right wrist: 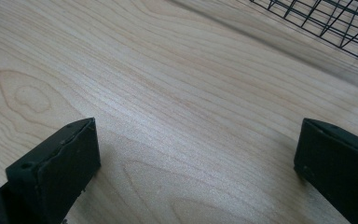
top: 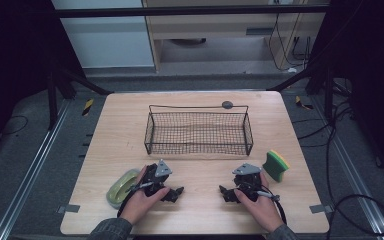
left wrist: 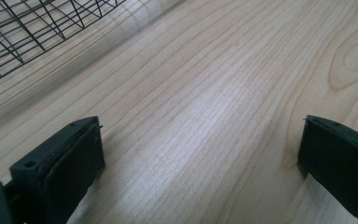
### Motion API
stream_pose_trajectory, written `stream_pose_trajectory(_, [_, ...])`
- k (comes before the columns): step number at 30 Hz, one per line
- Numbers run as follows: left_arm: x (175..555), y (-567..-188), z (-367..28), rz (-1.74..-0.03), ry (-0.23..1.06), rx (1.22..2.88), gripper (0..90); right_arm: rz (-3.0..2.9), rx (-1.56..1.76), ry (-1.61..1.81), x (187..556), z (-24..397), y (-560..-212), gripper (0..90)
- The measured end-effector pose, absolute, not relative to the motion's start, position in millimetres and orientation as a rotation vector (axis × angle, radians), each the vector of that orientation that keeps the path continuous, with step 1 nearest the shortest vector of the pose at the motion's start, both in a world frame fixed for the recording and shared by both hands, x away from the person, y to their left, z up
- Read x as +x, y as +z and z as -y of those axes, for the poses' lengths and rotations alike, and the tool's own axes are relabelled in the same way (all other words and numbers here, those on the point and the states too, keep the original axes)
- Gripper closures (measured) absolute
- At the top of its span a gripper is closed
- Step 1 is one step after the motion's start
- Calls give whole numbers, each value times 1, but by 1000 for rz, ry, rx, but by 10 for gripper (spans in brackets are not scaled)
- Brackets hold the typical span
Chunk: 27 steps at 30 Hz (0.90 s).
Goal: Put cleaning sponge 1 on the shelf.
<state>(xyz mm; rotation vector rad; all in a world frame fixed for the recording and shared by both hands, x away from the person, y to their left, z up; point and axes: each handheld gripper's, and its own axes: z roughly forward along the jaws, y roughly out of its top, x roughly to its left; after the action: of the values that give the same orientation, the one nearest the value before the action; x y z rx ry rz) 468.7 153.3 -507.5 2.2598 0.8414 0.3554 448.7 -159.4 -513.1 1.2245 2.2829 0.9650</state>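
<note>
Nothing yet picked up, by the look of it. Tape dispenser (top: 121, 187) at bench (top: 130, 125) left edge, touching left gripper (top: 176, 191), fingers released. Wire basket (top: 198, 131) mid-bench, empty. Right gripper (top: 226, 192) released; sponge (top: 275, 165) just beside. Next: likely reach for either item.

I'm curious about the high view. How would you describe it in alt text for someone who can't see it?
A person's hands rest a left gripper and a right gripper, both open, on a wooden table. Behind them stands an empty black wire basket, with a yellow-green sponge at the right and a green tape roll at the left.
</note>
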Motion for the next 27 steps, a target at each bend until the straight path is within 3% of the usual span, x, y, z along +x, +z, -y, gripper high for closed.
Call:
stream_pose_trajectory(9, [465,-488,-156,-811,320,2248,33,-2284,1220,971,453,158,-513,4])
stream_pose_trajectory(15, [461,-451,-163,-778,427,2412,47,-2286,1212,965,453,159,-513,6])
stream_pose_trajectory(18, [468,-426,-181,-844,466,2453,81,-2293,1207,968,452,160,-513,6])
stream_pose_trajectory(27, [491,-401,-226,-1000,484,2453,71,-2303,1201,969,453,161,-513,5])
